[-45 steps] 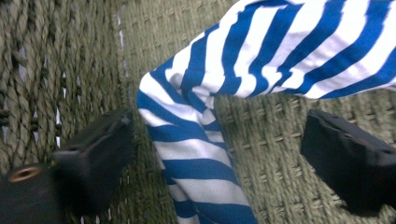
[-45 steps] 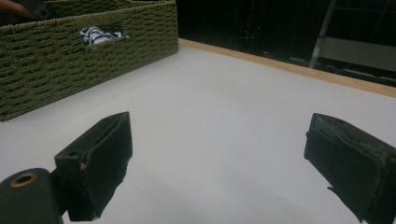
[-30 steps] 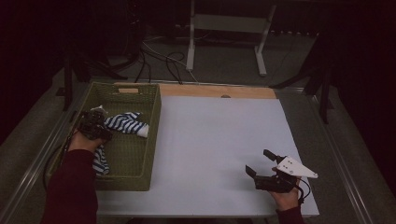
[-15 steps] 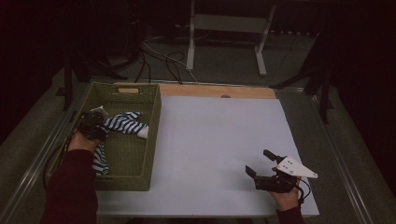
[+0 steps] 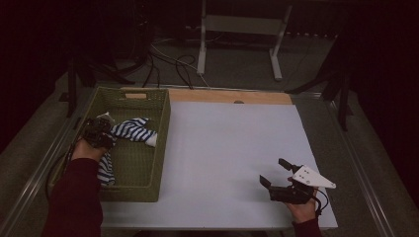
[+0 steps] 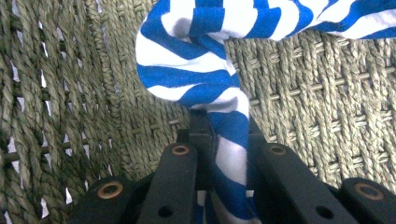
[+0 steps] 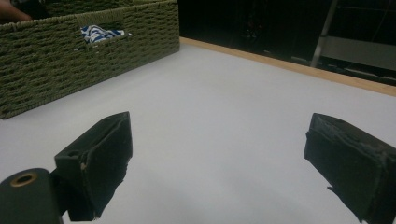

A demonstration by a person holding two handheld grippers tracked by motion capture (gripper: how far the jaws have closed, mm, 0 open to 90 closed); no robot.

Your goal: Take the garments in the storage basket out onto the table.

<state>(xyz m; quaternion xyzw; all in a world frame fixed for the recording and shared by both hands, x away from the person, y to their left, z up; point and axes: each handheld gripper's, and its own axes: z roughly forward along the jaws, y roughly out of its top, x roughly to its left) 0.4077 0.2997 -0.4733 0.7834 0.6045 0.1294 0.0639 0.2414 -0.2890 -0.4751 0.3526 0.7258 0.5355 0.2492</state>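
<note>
The left tongs [image 6: 219, 154] have just closed on the blue-striped cloth [image 6: 205, 79] inside the woven basket [image 5: 153, 148], while the right tongs [image 7: 219, 163] gape wide, well apart over the bench [image 5: 227, 148].

- A white table [image 5: 232, 148] with a wooden strip [image 5: 230, 96] along its far edge.
- A green woven basket [image 5: 160, 138] stands on its left side.
</note>
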